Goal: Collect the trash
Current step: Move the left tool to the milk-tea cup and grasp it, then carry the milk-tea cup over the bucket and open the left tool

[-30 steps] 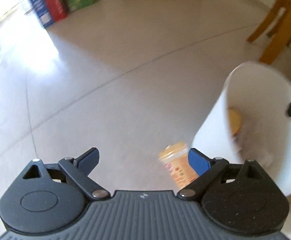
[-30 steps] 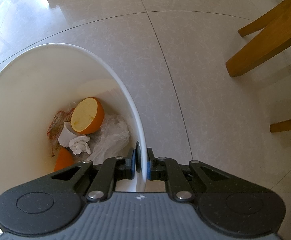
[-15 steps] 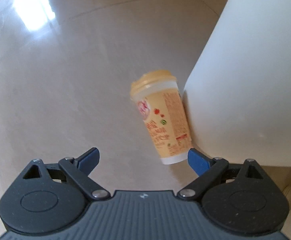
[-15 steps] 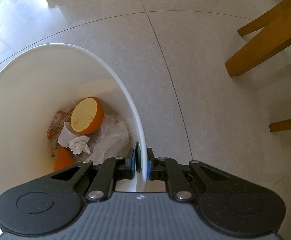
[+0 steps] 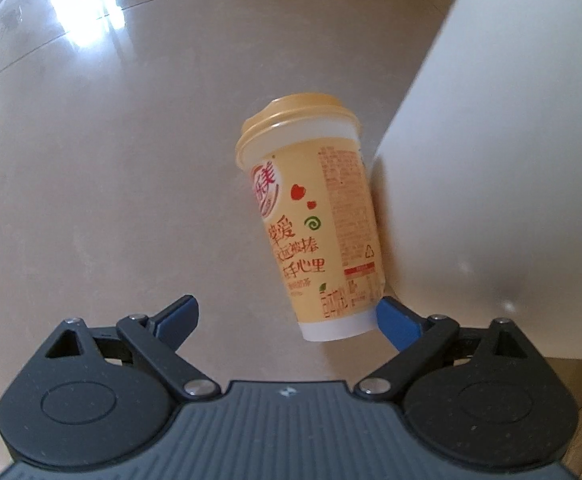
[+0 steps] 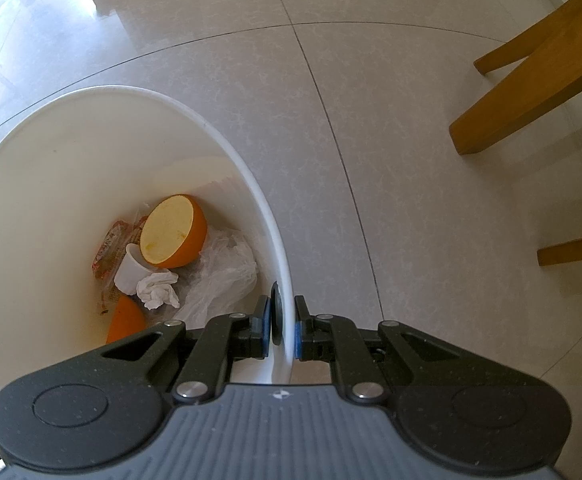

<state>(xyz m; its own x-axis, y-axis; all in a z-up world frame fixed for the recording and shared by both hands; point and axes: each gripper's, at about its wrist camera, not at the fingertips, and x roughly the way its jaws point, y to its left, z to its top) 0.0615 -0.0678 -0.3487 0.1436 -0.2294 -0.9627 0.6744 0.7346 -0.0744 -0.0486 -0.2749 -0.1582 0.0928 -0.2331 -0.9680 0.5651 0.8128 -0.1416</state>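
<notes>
1. One yellow plastic drink cup with a yellow lid and red writing (image 5: 311,216), lying on its side on the shiny pale tiled floor (image 5: 111,200), lid pointing away, right side touching or almost touching the wall of the one tall white plastic bin (image 5: 491,160).
2. Two hand-held grippers. Left hand-held gripper (image 5: 287,312) spread wide open, cup bottom between its blue pads, nearer the right pad, not squeezed.
3. Right hand-held gripper (image 6: 282,328) pinched shut on the bin's thin rim (image 6: 279,240), one pad inside, one outside.
4. Inside the bin: two orange peel halves (image 6: 175,232), one small white cup (image 6: 129,272), one crumpled white tissue (image 6: 157,290), one clear plastic bag (image 6: 223,276), one red wrapper (image 6: 107,252).
5. Lots of bare floor left of the cup; bin wall tight on its right.
6. Wooden chair legs (image 6: 531,92) well off to the right of the bin.
</notes>
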